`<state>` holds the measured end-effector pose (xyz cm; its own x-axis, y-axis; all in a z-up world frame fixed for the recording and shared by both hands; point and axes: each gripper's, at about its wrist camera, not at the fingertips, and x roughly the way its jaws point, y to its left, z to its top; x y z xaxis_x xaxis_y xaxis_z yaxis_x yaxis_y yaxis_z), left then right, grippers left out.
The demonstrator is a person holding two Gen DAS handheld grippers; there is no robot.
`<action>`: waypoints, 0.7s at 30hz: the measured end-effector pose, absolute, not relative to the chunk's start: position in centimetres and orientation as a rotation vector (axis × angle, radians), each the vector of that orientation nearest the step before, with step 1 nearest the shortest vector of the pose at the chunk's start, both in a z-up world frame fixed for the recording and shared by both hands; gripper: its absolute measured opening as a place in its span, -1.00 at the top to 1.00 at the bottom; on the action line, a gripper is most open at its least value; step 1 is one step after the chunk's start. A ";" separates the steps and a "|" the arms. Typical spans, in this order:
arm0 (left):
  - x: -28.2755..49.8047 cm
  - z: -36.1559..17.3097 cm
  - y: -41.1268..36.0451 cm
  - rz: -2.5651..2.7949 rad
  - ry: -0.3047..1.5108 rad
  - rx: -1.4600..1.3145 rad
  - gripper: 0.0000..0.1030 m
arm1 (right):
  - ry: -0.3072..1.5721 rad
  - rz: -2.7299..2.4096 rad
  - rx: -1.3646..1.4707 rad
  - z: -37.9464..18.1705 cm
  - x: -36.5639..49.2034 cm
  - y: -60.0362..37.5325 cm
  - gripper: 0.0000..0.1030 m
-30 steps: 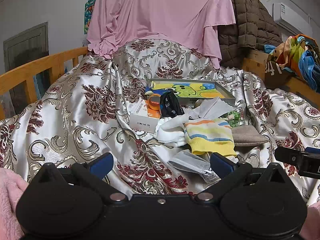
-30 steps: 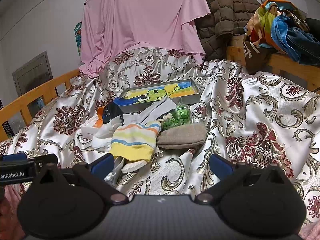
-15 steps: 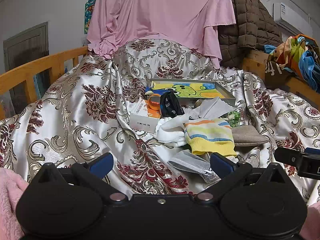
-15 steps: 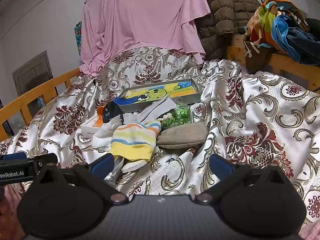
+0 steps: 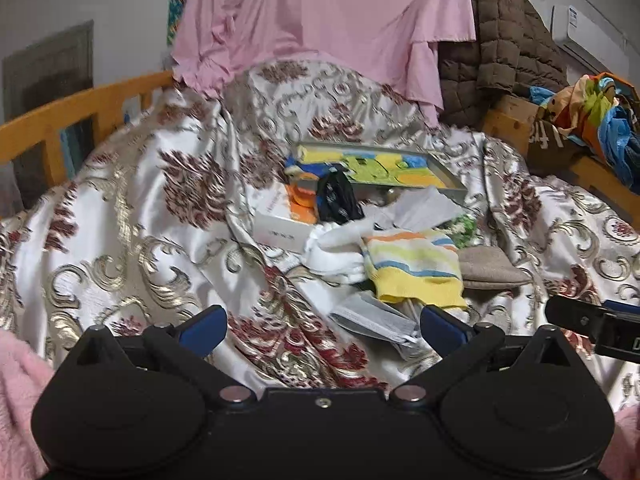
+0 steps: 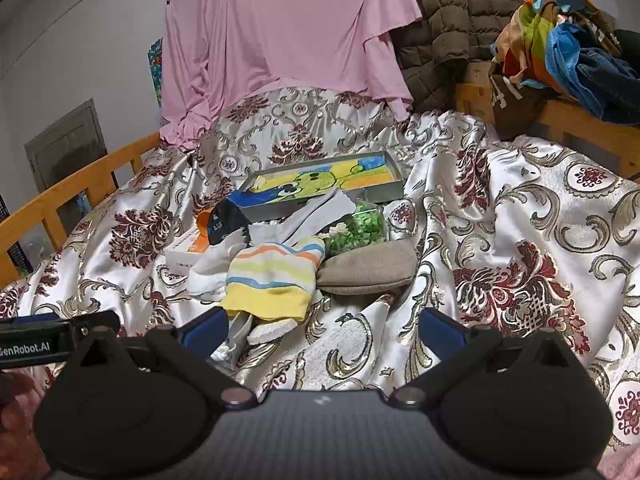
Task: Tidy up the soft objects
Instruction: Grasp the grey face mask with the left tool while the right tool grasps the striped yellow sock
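**Both grippers spread over the bed, soft items piled at frame centre**

Left gripper point(image 5: 323, 328): fingers point(image 5: 204, 326) wide apart, nothing between them, low in the frame above the floral satin bedspread point(image 5: 120, 240). Right gripper point(image 6: 322, 328): fingers point(image 6: 440, 326) likewise wide apart and empty; its left fingertip sits in front of the near edge of the pile. Each gripper shows at the edge of the other's view.

Pile, centre of both views, lying on the bedspread:
- striped yellow knit sock point(image 6: 276, 280), cuff toward the camera, nearest large item.
- white sock point(image 5: 336, 252), just left of the striped one, touching it.
- grey-brown fabric pouch point(image 6: 368, 268), just right of the striped sock, touching it.
- pale grey sock point(image 6: 316, 216), draped behind the striped sock, reaching the tray.
- black sock point(image 5: 336, 200), upright against the white box point(image 5: 280, 224).
- face mask point(image 5: 372, 320), crumpled, in front of the striped sock's cuff.
- green-and-white bundle point(image 6: 356, 228) behind the pouch; its kind cannot be told.

Cartoon-printed tray point(image 6: 324, 184) sits behind the pile. Upper frame: pink cloth point(image 6: 288, 36) hangs over the headboard, brown quilted jacket point(image 6: 444, 12) beside it. Wooden bed rail point(image 6: 80, 196) at left.
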<state>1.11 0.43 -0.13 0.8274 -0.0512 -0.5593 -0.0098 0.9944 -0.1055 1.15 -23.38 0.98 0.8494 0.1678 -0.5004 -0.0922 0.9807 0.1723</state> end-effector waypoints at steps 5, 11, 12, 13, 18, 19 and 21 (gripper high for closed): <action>2.9 0.3 0.9 -0.092 0.665 -0.082 -0.99 | 0.572 0.176 0.116 1.8 2.4 -23.6 -0.99; 6.7 0.2 2.2 -0.179 0.740 -0.015 -0.97 | 0.615 0.243 -0.049 1.9 5.4 -22.0 -0.90; 7.5 0.0 2.3 -0.196 0.757 -0.012 -0.96 | 0.618 0.254 -0.082 1.7 6.0 -21.7 -0.88; 8.4 -0.3 2.5 -0.217 0.776 -0.017 -0.96 | 0.621 0.265 -0.108 1.6 6.8 -21.3 -0.86; 12.0 -1.8 2.0 -0.297 0.814 0.033 -0.96 | 0.626 0.347 -0.212 0.5 10.3 -20.2 -0.85; 12.5 -2.1 1.8 -0.313 0.815 0.051 -0.96 | 0.621 0.359 -0.234 0.4 10.9 -20.1 -0.85; 13.4 -2.6 1.3 -0.348 0.810 0.083 -0.96 | 0.614 0.391 -0.262 -0.1 12.1 -19.8 -0.85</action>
